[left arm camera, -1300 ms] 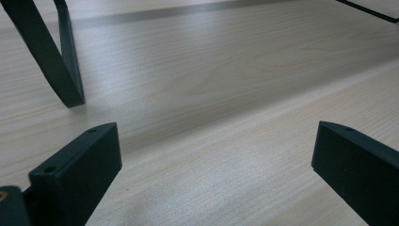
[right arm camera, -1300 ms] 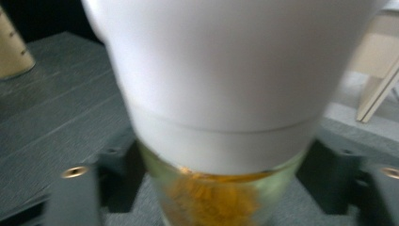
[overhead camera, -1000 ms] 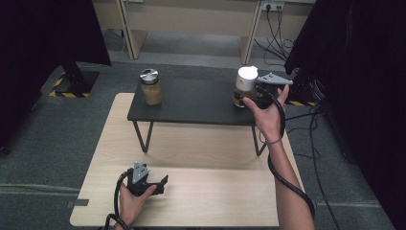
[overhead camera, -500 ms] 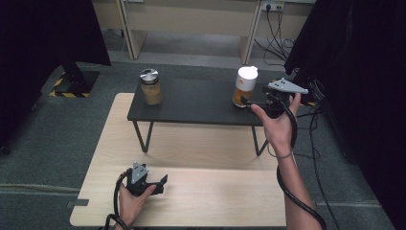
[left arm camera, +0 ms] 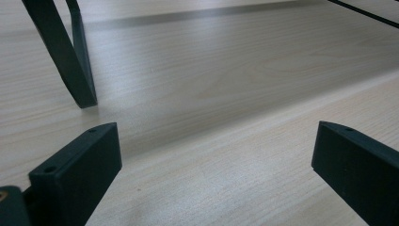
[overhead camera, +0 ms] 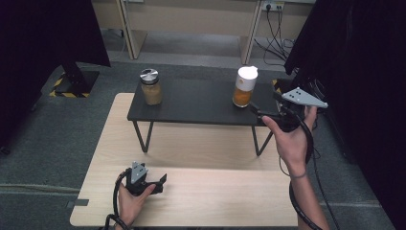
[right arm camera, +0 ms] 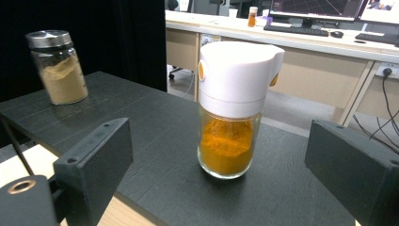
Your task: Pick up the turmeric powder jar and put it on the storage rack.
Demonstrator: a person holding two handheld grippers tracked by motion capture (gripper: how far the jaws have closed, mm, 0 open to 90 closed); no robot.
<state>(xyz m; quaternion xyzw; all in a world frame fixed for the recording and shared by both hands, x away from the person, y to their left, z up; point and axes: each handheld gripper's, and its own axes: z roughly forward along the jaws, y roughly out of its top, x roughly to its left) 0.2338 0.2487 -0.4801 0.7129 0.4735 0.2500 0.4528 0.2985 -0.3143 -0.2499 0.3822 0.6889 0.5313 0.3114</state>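
1. Right gripper sits at the right end of the black shelf, held level in the person's right hand, jaws pointing left toward the dispenser jar.
2. Jaws of the right gripper stand wide apart with nothing between the pads. In the right gripper view the dispenser jar stands ahead of the gap, clear of both jaws and untouched.
3. Dispenser jar: clear glass, orange powder filling roughly the lower half, white cap with a spout. It stands upright on the black shelf near its right end.
4. Second jar: glass with a silver metal lid, tan powder inside, upright near the left end of the same shelf, well apart from the dispenser jar. The right gripper view has it far left in the background.
5. The black shelf stands on thin black legs on top of the pale wooden counter.
6. Left gripper rests low on the near part of the counter, in the person's left hand, jaws pointing right.
7. Left gripper view: jaws spread wide, bare wood grain between them, holding nothing. One shelf leg rises at upper left.
8. Cables trail from both grippers back along the forearms.
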